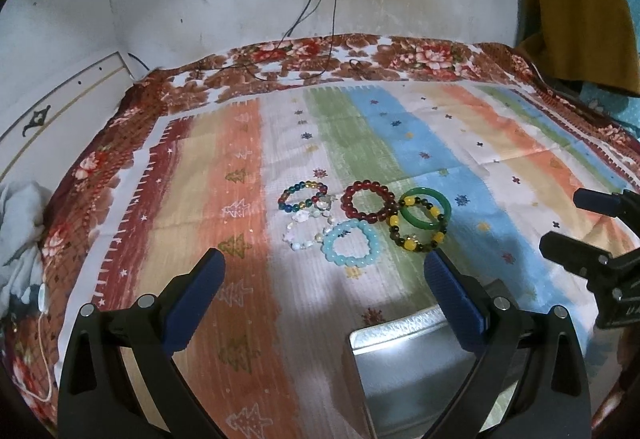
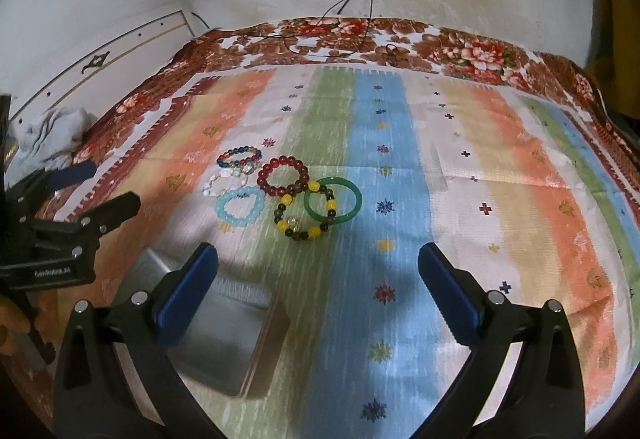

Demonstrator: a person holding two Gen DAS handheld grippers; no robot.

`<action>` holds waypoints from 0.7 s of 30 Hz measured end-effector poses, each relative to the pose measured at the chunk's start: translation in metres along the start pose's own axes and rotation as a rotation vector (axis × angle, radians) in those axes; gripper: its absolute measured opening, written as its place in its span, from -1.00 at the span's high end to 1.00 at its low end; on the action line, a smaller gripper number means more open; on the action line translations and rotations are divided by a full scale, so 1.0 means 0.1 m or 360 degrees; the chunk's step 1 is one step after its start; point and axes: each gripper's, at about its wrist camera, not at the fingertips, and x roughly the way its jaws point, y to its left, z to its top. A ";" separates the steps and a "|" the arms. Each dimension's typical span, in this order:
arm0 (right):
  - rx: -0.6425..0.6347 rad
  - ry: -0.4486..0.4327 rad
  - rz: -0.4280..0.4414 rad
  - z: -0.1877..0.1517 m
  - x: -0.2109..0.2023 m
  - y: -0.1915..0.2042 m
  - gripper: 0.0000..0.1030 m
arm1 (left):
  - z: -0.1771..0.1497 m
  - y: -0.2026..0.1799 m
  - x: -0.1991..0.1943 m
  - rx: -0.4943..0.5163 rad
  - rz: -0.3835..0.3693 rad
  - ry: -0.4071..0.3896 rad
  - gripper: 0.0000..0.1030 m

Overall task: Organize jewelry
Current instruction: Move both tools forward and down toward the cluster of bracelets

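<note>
Hovering over the bed, left gripper and right gripper both spread wide, grasping nothing; six bracelets clustered on the striped blanket, metal tin open just in front of them, empty as far as visible; likely first pick: yellow-and-dark bead bracelet, nearest the right gripper; it overlaps the green bangle, so pinch its near free arc, lift straight up, avoid dragging the bangle

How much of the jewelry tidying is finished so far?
Nothing yet. The metal tin looks empty. Both tools, left and right, are open, holding nothing. All six bracelets, from the green bangle to the light blue bracelet, lie on the blanket.
</note>
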 end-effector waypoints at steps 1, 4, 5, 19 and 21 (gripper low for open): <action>0.0013 0.0006 0.0004 0.03 0.04 -0.01 -0.91 | 0.03 0.02 0.04 0.0001 0.0006 0.0007 -0.89; 0.0020 0.0019 0.0001 0.13 0.14 -0.03 -0.91 | 0.10 0.05 0.18 0.0012 0.0024 0.0036 -0.89; 0.0018 0.0026 -0.0004 0.15 0.18 -0.04 -0.91 | 0.12 0.06 0.22 0.0013 0.0025 0.0046 -0.89; 0.0029 0.0201 -0.0003 0.33 0.64 -0.12 -0.91 | 0.26 0.29 0.68 -0.0041 0.0020 0.0192 -0.89; 0.0038 0.0226 -0.0002 0.34 0.69 -0.13 -0.91 | 0.27 0.30 0.72 -0.0045 0.0022 0.0206 -0.89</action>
